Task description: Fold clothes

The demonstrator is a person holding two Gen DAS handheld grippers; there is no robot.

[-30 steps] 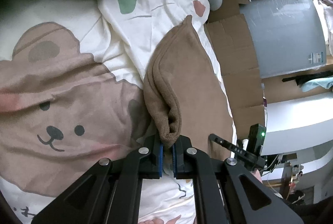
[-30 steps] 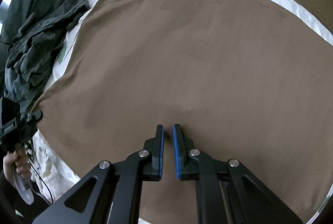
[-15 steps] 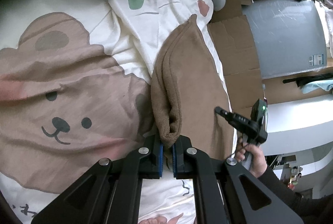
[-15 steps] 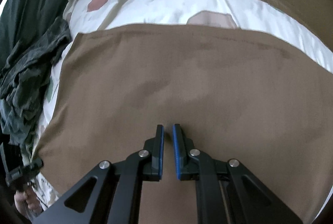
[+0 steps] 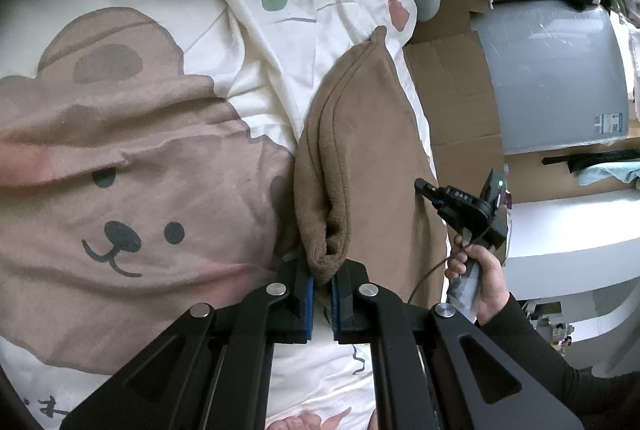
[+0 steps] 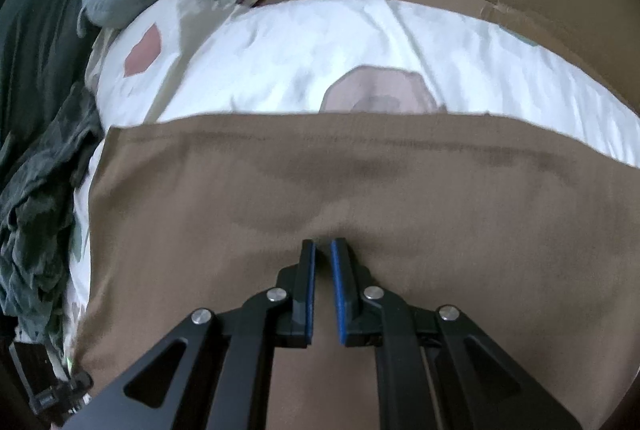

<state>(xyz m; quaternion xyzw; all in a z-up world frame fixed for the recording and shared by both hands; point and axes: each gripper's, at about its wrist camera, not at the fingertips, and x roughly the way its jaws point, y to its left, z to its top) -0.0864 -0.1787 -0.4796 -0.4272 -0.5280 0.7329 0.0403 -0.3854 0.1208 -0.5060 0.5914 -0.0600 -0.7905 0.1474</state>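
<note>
Gripping the doubled edge of the brown fleece garment [image 5: 360, 158], the left claw [image 5: 322, 294] is clenched; the right claw [image 6: 323, 282], nearly closed, is resting on its soft, floppy fabric along the bed's [image 5: 280, 70] edge.

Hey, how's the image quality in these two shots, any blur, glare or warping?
Left wrist view: mostly sharp, the brown garment and bear print crisp; strong fisheye bending, dark corners, washed-out brightness at the white furniture. Right wrist view: the white bedsheet is smeared with motion blur and overexposed, the garment looks soft, while the right gripper stays sharp.
</note>
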